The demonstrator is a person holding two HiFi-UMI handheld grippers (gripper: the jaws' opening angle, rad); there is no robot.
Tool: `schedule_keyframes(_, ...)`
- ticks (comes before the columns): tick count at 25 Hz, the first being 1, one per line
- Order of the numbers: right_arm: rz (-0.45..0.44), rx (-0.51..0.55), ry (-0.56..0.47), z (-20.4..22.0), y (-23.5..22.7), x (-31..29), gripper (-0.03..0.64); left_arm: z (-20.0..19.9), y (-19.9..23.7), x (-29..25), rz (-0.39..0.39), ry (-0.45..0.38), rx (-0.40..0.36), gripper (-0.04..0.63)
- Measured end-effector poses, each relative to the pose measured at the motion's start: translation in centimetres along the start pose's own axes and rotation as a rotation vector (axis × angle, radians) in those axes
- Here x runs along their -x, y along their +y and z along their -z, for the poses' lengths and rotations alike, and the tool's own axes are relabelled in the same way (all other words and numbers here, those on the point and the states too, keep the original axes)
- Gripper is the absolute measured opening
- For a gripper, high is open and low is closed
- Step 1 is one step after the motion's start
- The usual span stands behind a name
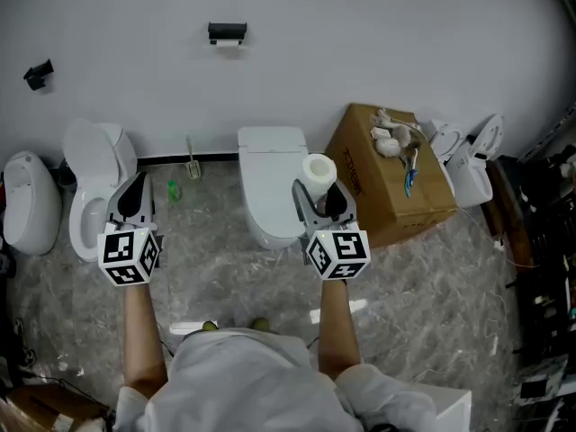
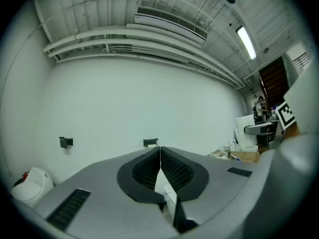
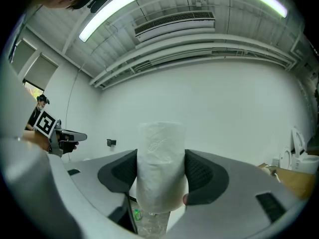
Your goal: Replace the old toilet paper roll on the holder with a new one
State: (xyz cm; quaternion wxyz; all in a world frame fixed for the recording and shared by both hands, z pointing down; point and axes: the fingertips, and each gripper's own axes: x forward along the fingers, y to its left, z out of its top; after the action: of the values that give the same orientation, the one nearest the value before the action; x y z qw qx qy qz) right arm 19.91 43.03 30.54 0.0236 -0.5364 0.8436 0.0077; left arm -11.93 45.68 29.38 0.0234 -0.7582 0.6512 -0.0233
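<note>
A white wall [image 1: 378, 52] is faced across a marbled floor [image 1: 423, 277]. A toilet [image 1: 270, 183] is seen against that wall below the person, a second toilet [image 1: 94, 187] to its left and a box [image 1: 387, 174] to its right.

Both grippers are held level and pointed at the wall, well apart from it. The left gripper [image 2: 160, 151] is closed, pad against pad, and nothing is carried in it. The right gripper [image 3: 160, 171] is clamped on the roll [image 1: 319, 171], which is pinched by its sides and stood upright, its long axis vertical, above the toilet lid.

The holder [image 1: 227, 32], a small black bracket, is fixed high on the wall, ahead of the grippers and roughly midway between them in the head view. It is lined up almost exactly with the closed left jaws in the left gripper view, while in the right gripper view it is seen off to the left of the roll. A pale scrap, taken to be the old roll [image 1: 228, 43], is made out under the bracket; how much paper is left cannot be told.

The bracket appears to run level along the wall, so the roll would probably have to be turned onto its side. The empty left gripper is judged better aimed for clearing the holder first.
</note>
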Motion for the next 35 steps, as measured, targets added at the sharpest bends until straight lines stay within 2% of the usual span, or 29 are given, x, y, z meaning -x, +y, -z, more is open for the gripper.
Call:
schedule_keyframes(12,-0.025,-0.014,-0.009,0.1,0.6,0.0,0.282,0.4,0.1,0.1,0.012,0.003,0.016,0.026)
schedule_keyframes(13,-0.027,-0.015,-0.009,0.1,0.6,0.0,0.282,0.4,0.2,0.1,0.011,0.003,0.016,0.036)
schedule_keyframes(15,-0.028,-0.015,-0.008,0.1,0.7,0.0,0.282,0.5,0.2,0.2,0.009,0.007,0.016,0.112)
schedule_keyframes(18,-0.031,-0.015,-0.006,0.2,0.8,0.1,0.282,0.5,0.2,0.2,0.009,0.009,0.017,0.145)
schedule_keyframes(35,-0.046,-0.026,-0.002,0.7,-0.4,0.0,0.282,1.2,-1.4,-0.6,0.017,0.038,0.005,0.186)
